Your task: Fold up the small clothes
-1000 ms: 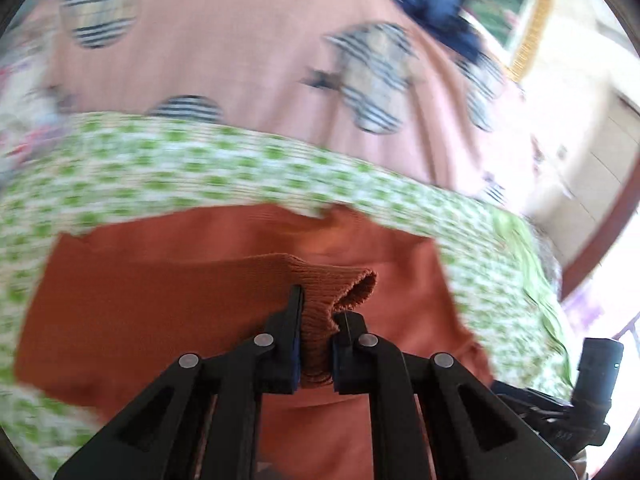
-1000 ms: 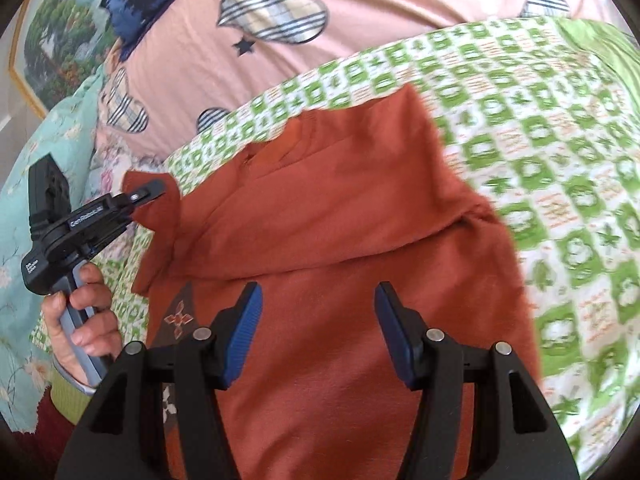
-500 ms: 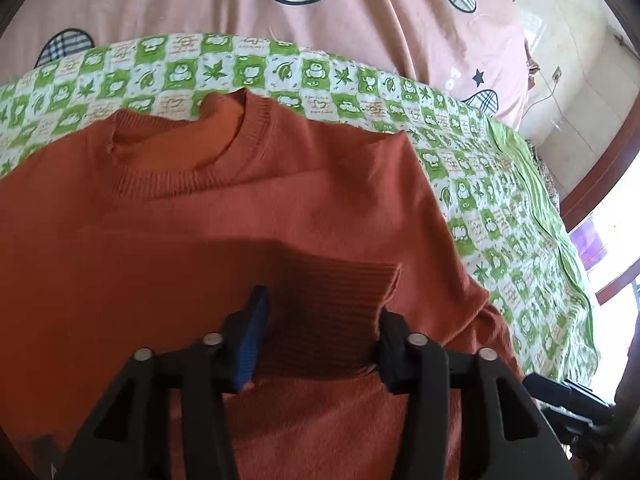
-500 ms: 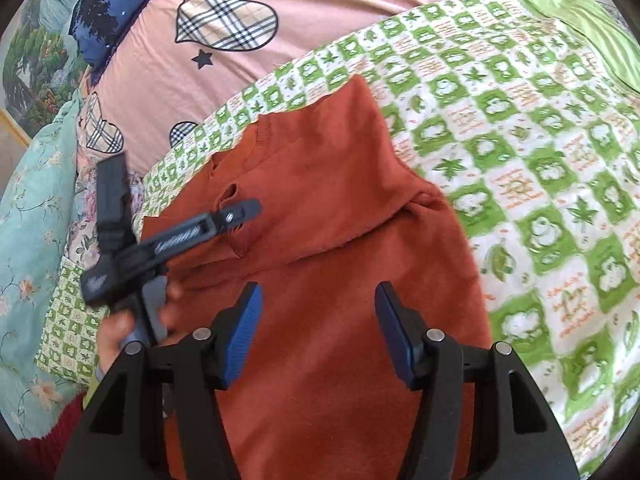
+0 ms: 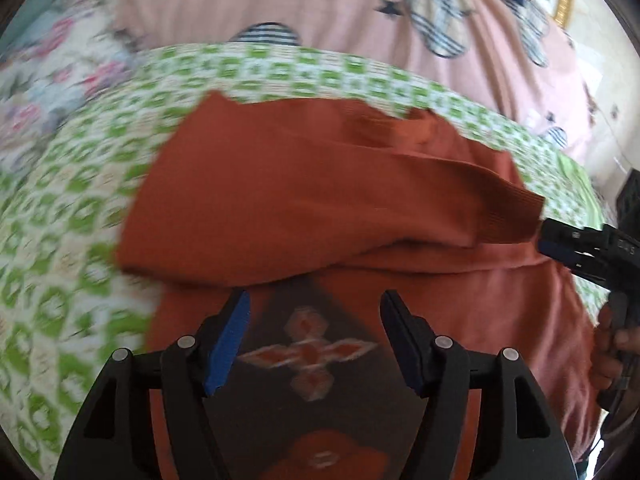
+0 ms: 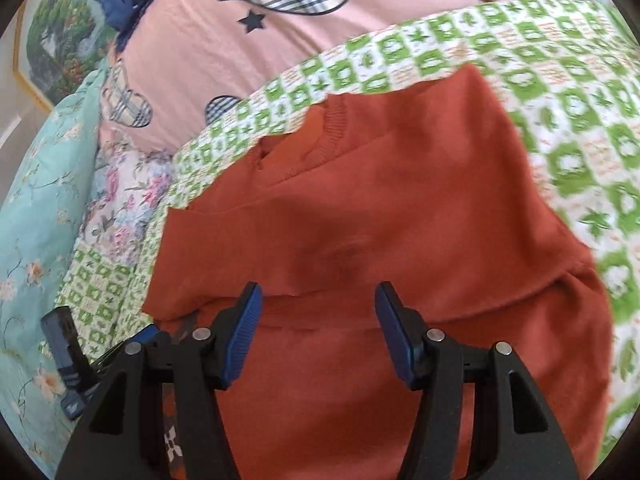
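A small rust-orange knit sweater (image 5: 320, 200) lies on a green-and-white patterned sheet (image 5: 60, 240). Its left sleeve (image 5: 440, 184) is folded across the chest, cuff to the right. A dark patterned panel (image 5: 308, 352) shows below the fold. My left gripper (image 5: 314, 336) is open and empty, low over that panel. In the right wrist view the sweater (image 6: 400, 220) shows its collar (image 6: 332, 124) at the far end. My right gripper (image 6: 318, 332) is open and empty above the sweater's middle; it also shows in the left wrist view (image 5: 568, 244) beside the sleeve cuff.
A pink quilt with plaid hearts (image 6: 280, 20) lies behind the sheet. A teal floral cover (image 6: 36, 200) lies to the left. A framed picture (image 6: 52, 52) hangs at the far left. The left gripper's body (image 6: 72, 364) is at the right view's lower left edge.
My left gripper laid the sleeve across the sweater's chest, opened and let the cuff go, then drew back toward the hem. My right gripper stayed open over the sweater.
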Demonstrator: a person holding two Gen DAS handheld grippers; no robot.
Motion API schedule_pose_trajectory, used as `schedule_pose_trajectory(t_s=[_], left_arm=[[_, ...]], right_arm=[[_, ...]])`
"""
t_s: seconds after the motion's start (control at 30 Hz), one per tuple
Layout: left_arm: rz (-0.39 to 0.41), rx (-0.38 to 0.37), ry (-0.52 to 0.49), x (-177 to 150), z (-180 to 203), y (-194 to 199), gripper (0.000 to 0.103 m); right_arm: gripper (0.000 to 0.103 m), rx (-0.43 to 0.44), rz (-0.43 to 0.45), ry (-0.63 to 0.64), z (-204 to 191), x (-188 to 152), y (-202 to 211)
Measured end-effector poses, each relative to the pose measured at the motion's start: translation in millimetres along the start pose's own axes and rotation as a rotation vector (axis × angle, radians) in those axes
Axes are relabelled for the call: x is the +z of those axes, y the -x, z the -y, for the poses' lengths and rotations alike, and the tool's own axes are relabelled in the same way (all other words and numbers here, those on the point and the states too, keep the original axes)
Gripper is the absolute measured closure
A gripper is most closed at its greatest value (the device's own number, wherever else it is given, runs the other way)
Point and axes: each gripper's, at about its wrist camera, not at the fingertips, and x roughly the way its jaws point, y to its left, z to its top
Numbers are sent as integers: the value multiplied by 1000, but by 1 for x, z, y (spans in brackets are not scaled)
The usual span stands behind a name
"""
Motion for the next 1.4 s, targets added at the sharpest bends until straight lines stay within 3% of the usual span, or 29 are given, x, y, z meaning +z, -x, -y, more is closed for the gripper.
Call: schedule_pose_trajectory(t_s=[0.17,0.23,0.3,0.33,0.4,0.47,0.6,0.67,0.83,1.0,1.1,1.2,1.27,1.3,1.33,1.4], left_arm=[[-1,169,72,-2,-57,-3,35],[0,227,101,-4,-75,-7,35],[-17,214,147,-6,-89,-11,32],[-25,201,165,-6,-92,-15,32],[-22,210,171,-1,-93,-20,31],[-12,224,149,7,-86,-24,31],[-7,237,141,19,-82,-34,31],[-2,236,148,25,-81,-36,31],[12,274,152,34,-78,-44,33],[22,296,209,26,-87,-43,35],[31,269,243,23,-95,-41,34],[39,263,250,23,-96,-41,34],[43,257,260,22,-97,-42,33],[44,257,262,22,-97,-42,33],[45,253,264,22,-98,-41,33],[48,245,270,22,-99,-41,33]], right_arm=[[38,-125,18,1,9,4,-16],[38,-124,27,-49,23,8,-23],[38,-97,17,-82,33,12,-34],[48,-79,2,-85,35,15,-42],[90,-83,-46,-69,32,19,-57],[91,-41,-49,-67,25,28,-52],[93,67,153,-52,9,62,27],[93,26,200,-57,17,75,54],[94,-123,111,-94,54,80,41],[94,-175,52,-97,69,75,11],[88,-138,16,-122,75,65,2],[58,-118,15,-124,77,49,1],[56,-135,16,-123,80,36,0],[66,-141,4,-126,82,32,-3],[94,-144,-7,-120,81,30,-5],[95,-156,-3,-108,79,31,-1]])
